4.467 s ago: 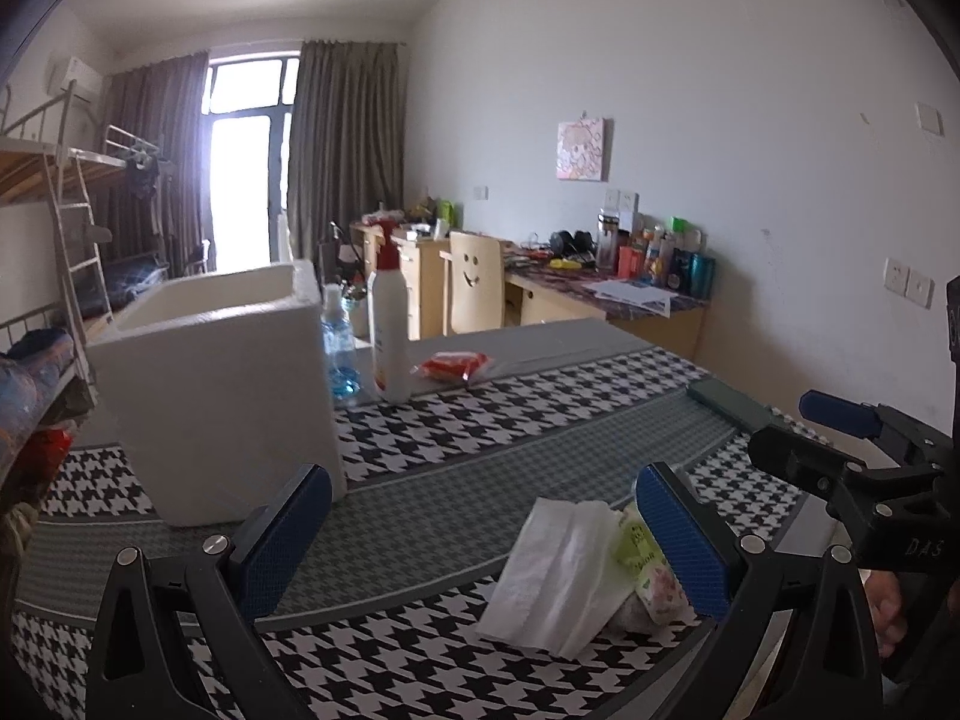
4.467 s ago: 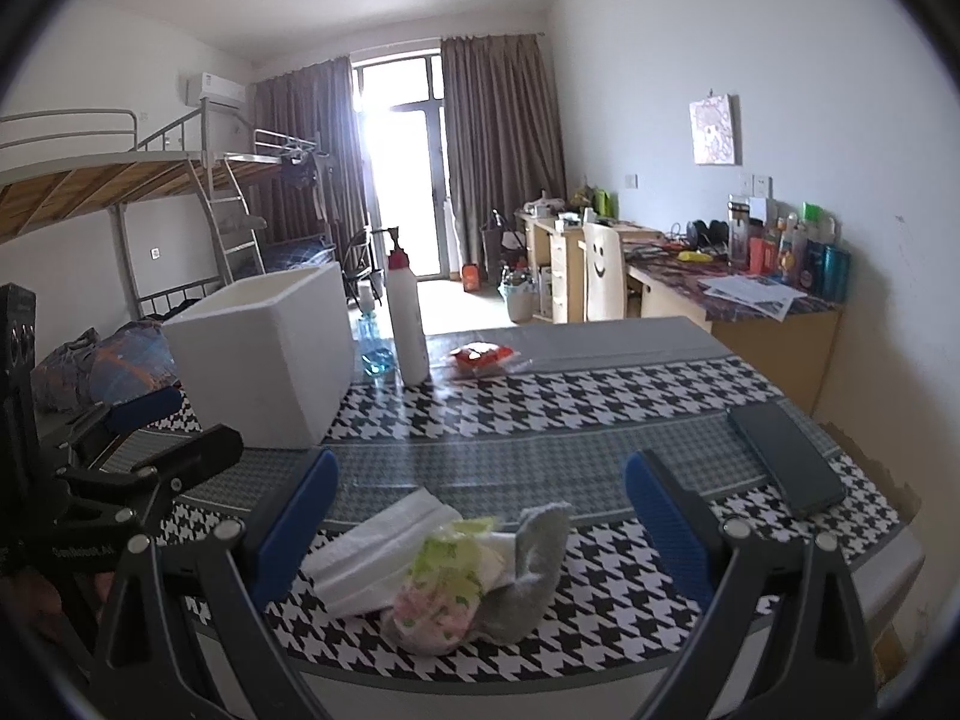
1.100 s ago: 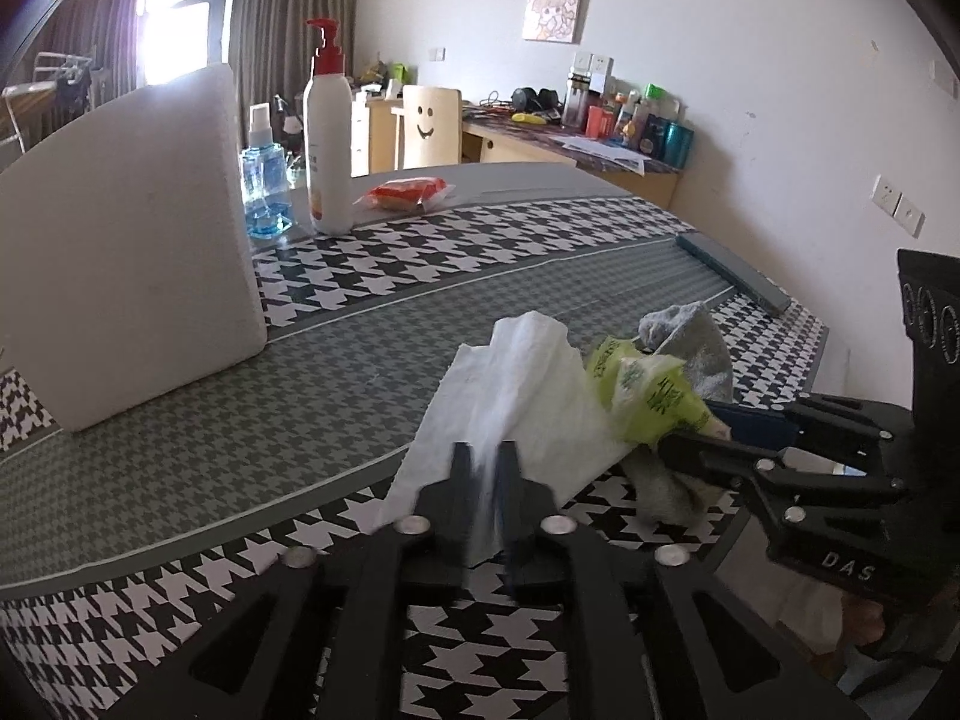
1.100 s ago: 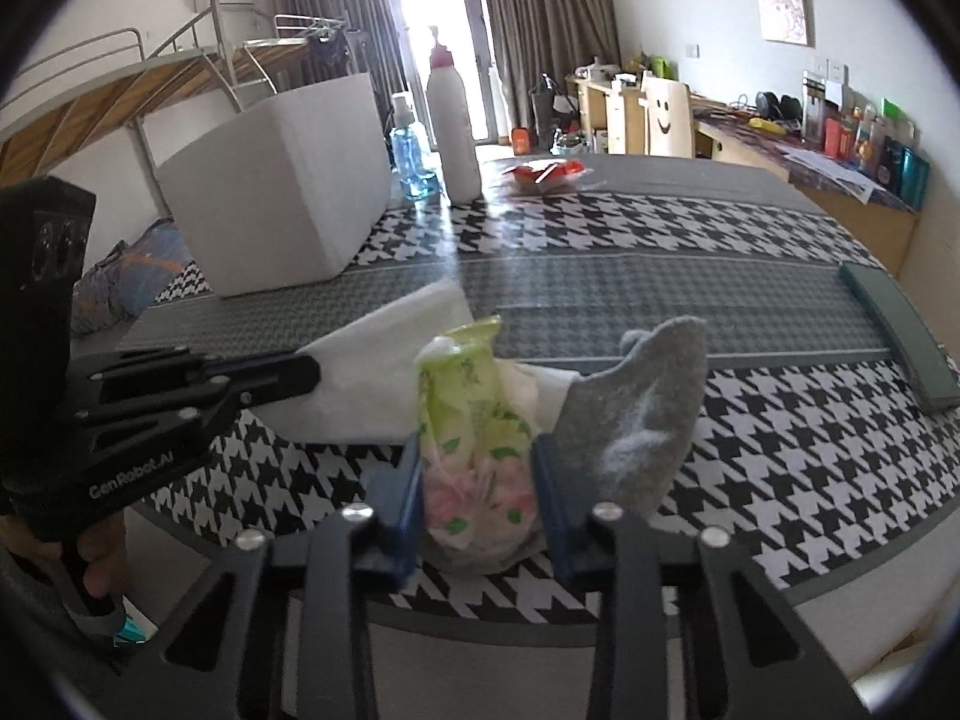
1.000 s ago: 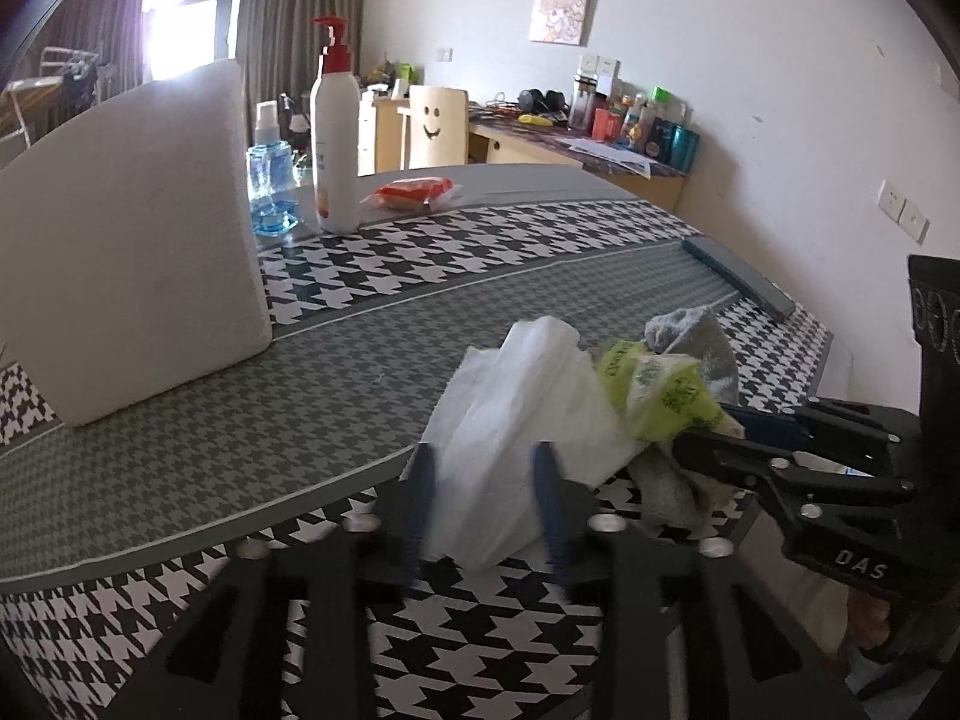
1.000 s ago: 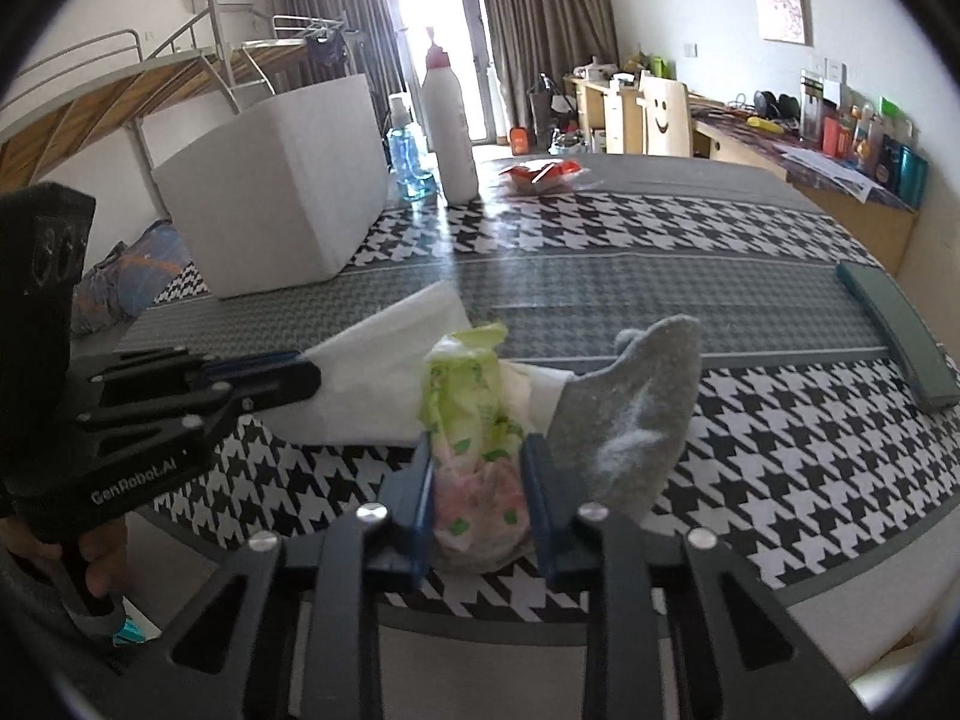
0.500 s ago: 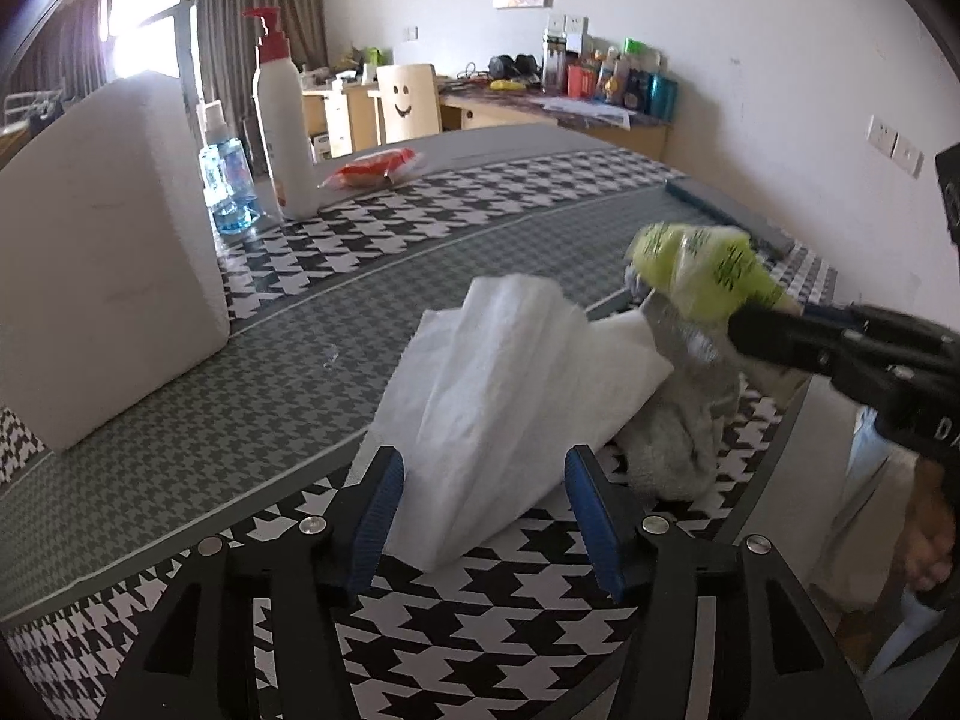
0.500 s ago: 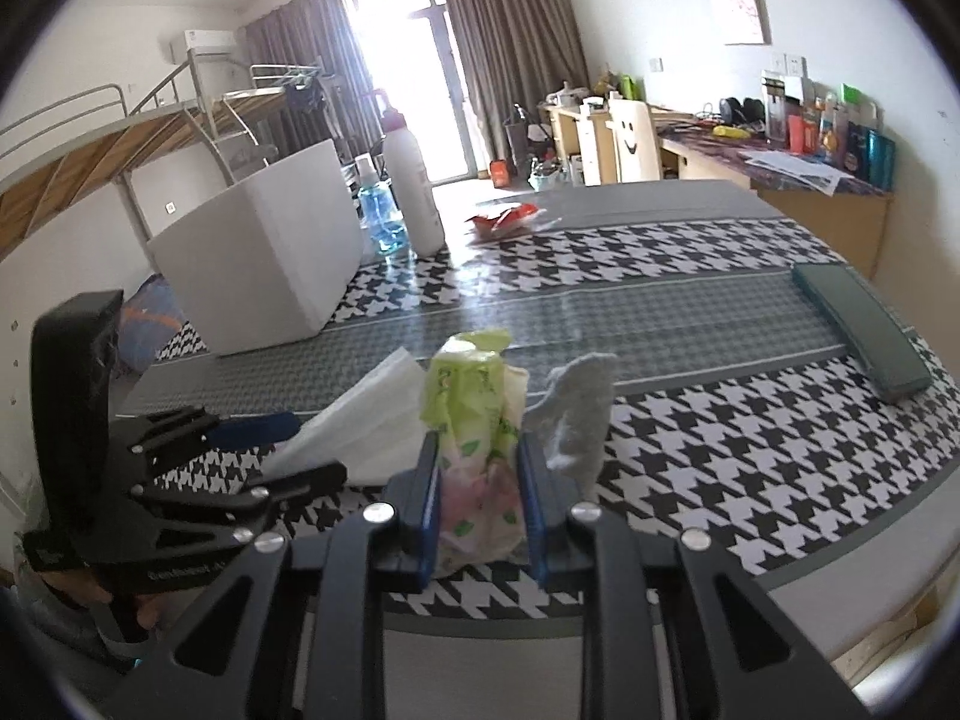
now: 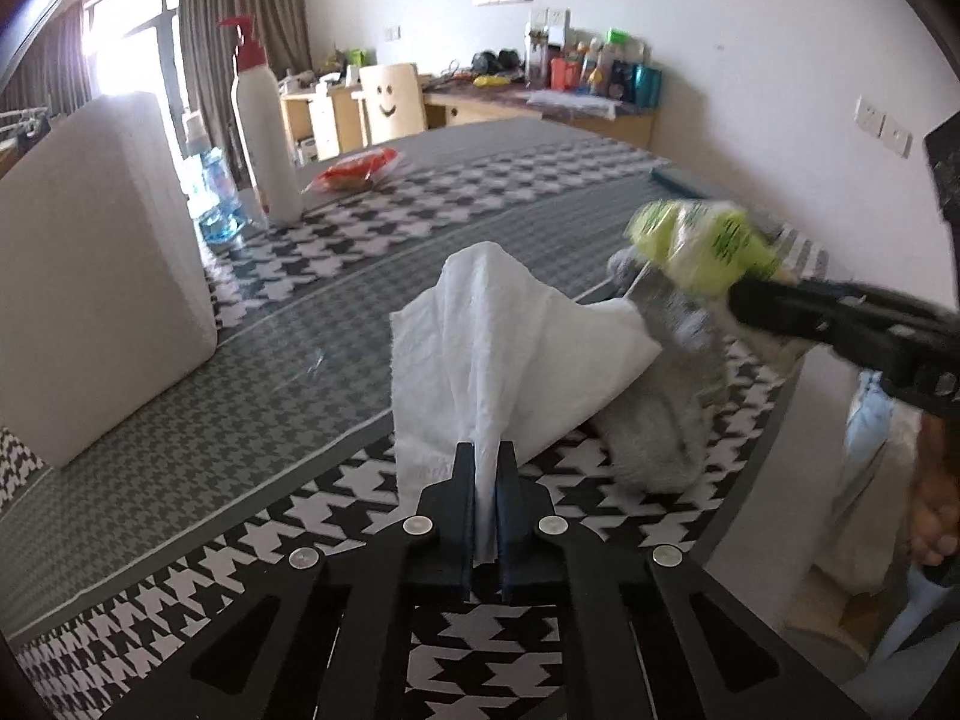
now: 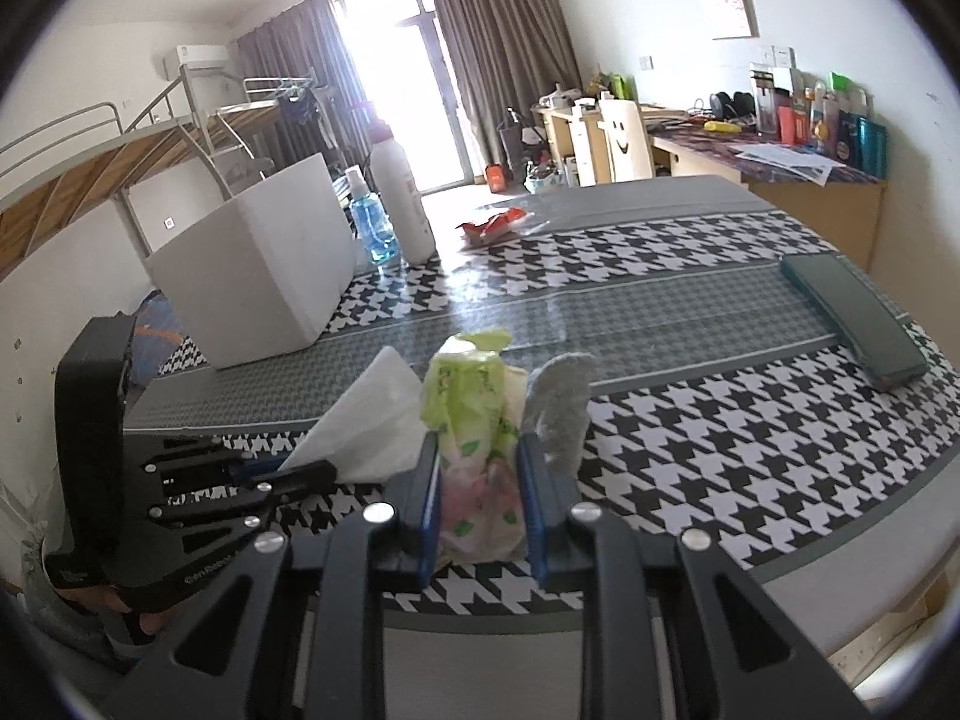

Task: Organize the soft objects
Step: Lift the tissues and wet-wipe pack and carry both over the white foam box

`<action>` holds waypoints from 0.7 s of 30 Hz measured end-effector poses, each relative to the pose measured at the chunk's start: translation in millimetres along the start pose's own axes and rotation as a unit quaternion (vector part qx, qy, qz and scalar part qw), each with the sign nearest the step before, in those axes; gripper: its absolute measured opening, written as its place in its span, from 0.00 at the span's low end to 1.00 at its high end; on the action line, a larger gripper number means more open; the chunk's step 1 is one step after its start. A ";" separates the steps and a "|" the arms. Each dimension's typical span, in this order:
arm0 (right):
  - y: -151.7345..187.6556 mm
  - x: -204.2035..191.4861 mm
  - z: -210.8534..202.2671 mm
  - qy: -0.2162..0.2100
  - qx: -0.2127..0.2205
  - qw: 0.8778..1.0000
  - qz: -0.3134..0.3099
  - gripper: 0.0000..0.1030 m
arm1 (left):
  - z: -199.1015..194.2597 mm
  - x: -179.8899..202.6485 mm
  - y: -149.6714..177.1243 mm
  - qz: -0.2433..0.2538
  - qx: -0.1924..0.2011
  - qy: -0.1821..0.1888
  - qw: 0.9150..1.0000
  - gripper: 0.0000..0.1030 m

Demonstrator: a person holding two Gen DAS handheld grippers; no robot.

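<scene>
My left gripper (image 9: 486,459) is shut on the near edge of a white paper tissue (image 9: 504,342), which rises in a peak over the houndstooth table (image 9: 252,414). The tissue also shows in the right wrist view (image 10: 366,426), with the left gripper (image 10: 306,471) at its corner. My right gripper (image 10: 477,468) is shut on a green and pink floral tissue pack (image 10: 474,438) and holds it above the table; the pack shows blurred in the left wrist view (image 9: 699,246). A grey sock (image 9: 666,420) lies under the pack, and its tip shows in the right wrist view (image 10: 561,405).
A white foam box (image 10: 264,264) stands at the left of the table, with a blue bottle (image 10: 369,228) and a white pump bottle (image 10: 402,204) beside it. A red snack packet (image 10: 495,222) lies further back. A dark flat case (image 10: 852,312) lies at the right edge.
My left gripper closed on the tissue, opened, and has closed on its edge again. My right gripper has lifted the tissue pack up off the table and the sock.
</scene>
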State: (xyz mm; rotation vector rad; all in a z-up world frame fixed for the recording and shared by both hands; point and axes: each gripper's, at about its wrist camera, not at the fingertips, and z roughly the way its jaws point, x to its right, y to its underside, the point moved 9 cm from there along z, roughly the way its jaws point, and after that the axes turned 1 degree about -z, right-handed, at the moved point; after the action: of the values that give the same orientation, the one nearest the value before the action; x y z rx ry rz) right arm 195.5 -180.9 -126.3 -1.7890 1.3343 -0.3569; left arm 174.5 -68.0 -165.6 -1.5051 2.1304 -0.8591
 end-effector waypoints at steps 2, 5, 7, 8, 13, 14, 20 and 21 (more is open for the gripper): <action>-0.5 1.9 -1.0 0.001 0.001 1.000 0.002 0.27 | -6.7 2.7 -5.9 -0.002 0.012 0.013 1.000 0.06; -2.1 4.4 -4.2 0.001 0.006 1.000 0.008 0.27 | -18.3 4.6 -16.0 -0.009 0.031 0.027 0.999 0.06; -3.7 5.4 -6.8 0.000 0.010 1.000 0.011 0.27 | -24.3 3.8 -21.9 -0.016 0.040 0.033 0.999 0.06; -3.9 5.5 -7.8 0.001 0.011 1.000 0.011 0.27 | -27.4 3.4 -25.0 -0.019 0.046 0.034 0.998 0.06; -6.4 7.9 -12.3 0.004 0.019 1.000 0.013 0.27 | -42.4 2.3 -37.8 -0.031 0.067 0.056 0.996 0.06; -7.2 8.3 -13.0 0.005 0.020 1.000 0.014 0.27 | -45.7 2.0 -39.7 -0.034 0.071 0.060 0.995 0.06; -10.6 6.4 -18.7 0.006 0.028 1.000 0.011 0.27 | -57.1 -8.0 -47.4 -0.042 0.094 0.033 0.994 0.06; -11.5 5.1 -19.3 0.006 0.029 1.000 0.009 0.27 | -58.7 -8.9 -48.1 -0.044 0.097 0.031 0.994 0.06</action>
State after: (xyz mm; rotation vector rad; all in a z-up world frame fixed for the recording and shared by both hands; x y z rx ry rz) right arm 192.1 -193.5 -107.3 -1.7271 1.3343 -0.3930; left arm 174.1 -55.8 -90.2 -1.4996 1.9700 -1.1237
